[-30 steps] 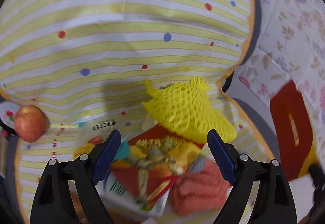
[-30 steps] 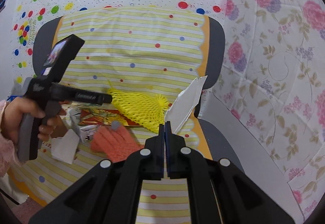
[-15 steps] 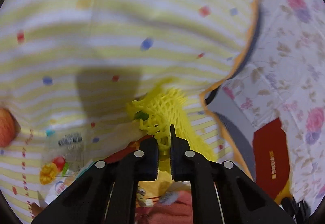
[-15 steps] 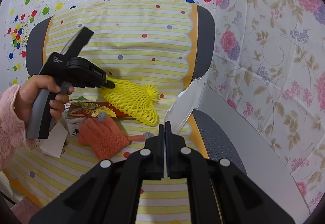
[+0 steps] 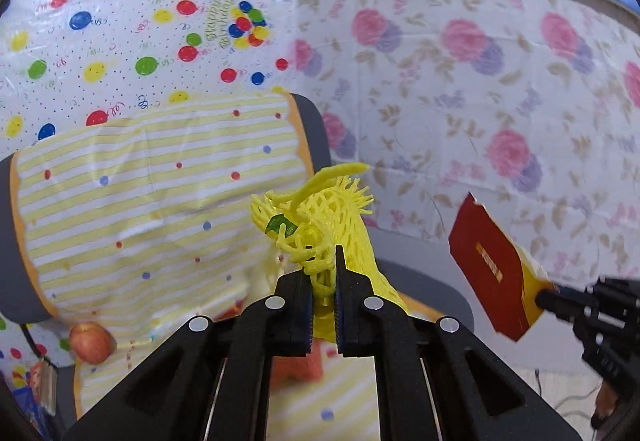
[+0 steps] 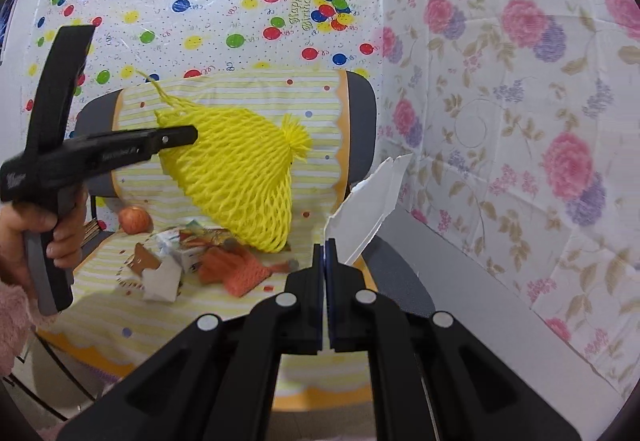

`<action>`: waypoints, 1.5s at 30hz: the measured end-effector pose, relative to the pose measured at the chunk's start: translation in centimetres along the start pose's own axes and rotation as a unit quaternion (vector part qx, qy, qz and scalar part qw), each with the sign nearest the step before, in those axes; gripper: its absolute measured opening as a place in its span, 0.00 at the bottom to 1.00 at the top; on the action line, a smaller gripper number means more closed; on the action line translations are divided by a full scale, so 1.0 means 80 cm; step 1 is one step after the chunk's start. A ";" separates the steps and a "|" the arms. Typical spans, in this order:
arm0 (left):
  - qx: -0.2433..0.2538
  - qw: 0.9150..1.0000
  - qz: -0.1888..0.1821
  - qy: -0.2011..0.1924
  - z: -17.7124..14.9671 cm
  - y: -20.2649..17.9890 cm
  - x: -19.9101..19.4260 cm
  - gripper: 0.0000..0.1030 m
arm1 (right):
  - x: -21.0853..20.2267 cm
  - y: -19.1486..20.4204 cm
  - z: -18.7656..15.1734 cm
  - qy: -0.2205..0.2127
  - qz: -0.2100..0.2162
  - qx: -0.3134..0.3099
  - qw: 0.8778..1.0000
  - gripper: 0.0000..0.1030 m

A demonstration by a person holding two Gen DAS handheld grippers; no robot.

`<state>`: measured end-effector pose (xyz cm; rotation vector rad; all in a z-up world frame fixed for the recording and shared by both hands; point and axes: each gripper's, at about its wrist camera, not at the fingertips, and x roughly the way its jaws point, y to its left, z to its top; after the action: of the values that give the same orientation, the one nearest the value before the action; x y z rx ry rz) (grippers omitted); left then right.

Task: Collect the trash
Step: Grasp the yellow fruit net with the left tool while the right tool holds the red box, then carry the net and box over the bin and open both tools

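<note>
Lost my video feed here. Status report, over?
Left gripper shut on yellow net bag, lifted clear of the seat. Right gripper shut on torn red packet. Orange glove and carton scraps remain. Nothing blocking.

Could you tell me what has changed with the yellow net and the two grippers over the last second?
The left gripper closed its fingers on the yellow net and lifted it off the striped seat cover. The right gripper rose a little, shut on the torn card as before. The apple, orange glove and wrappers lie where they were.

One yellow net (image 6: 240, 177), one apple (image 6: 135, 219), one orange glove (image 6: 236, 269)
</note>
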<state>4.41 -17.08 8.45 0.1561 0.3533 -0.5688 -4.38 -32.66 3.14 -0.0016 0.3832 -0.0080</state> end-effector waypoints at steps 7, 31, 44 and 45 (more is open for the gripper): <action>0.026 0.999 -0.030 0.029 -0.100 -0.062 -0.057 0.08 | -0.062 0.021 -0.061 0.049 -0.011 0.000 0.999 0.02; 0.119 0.962 -0.158 0.190 -0.246 -0.217 -0.030 0.15 | -0.133 -0.013 -0.204 0.155 -0.045 0.108 0.981 0.02; 0.066 0.970 -0.129 0.196 -0.233 -0.181 -0.009 0.75 | -0.100 -0.050 -0.235 0.183 -0.062 0.155 0.969 0.20; 0.060 0.973 -0.121 0.189 -0.229 -0.172 -0.013 0.76 | -0.103 -0.049 -0.230 0.178 -0.064 0.150 0.970 0.20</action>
<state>-9.20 -23.64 -8.80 0.3437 0.7163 -0.8039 -18.89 -36.48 -10.82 0.2778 0.7372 -0.1969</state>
